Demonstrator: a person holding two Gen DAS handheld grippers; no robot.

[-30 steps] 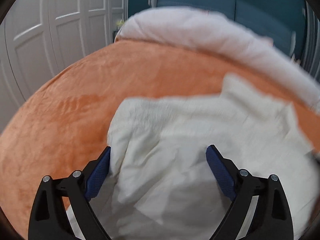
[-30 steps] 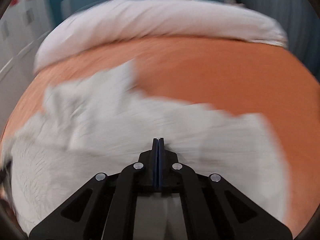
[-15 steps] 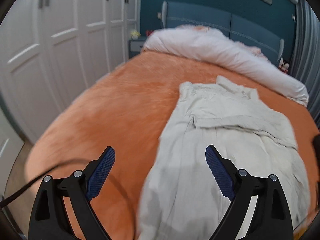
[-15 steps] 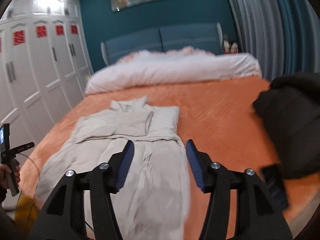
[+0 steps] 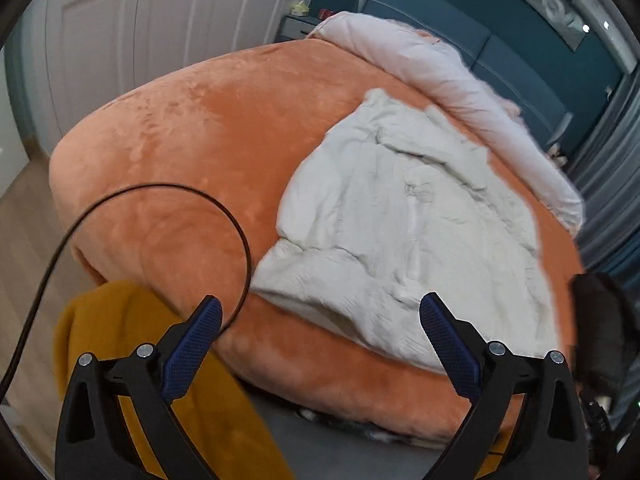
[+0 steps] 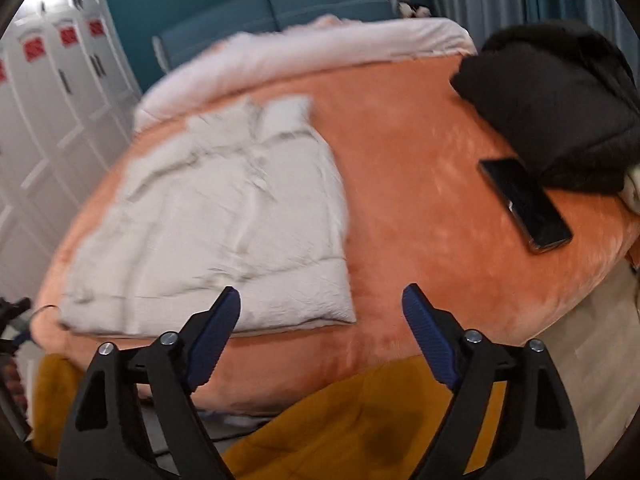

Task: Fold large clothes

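Observation:
A large off-white garment (image 5: 404, 216) lies spread flat on the orange bed (image 5: 192, 152), its hem at the bed's near edge. It also shows in the right wrist view (image 6: 224, 216). My left gripper (image 5: 320, 320) is open and empty, held off the bed's foot, just before the garment's hem. My right gripper (image 6: 322, 312) is open and empty, held off the bed's foot, beside the garment's near right corner.
A black garment (image 6: 556, 100) and a dark phone (image 6: 524, 204) lie on the bed's right side. A white duvet (image 5: 440, 68) lies at the headboard. A mustard cloth (image 6: 360, 420) lies below the bed's foot. A black cable (image 5: 168, 216) loops at left. White wardrobes (image 5: 160, 12) stand at left.
Both grippers have drawn back from over the garment to beyond the bed's foot. The right gripper, shut a second ago, has opened. The garment now lies flat.

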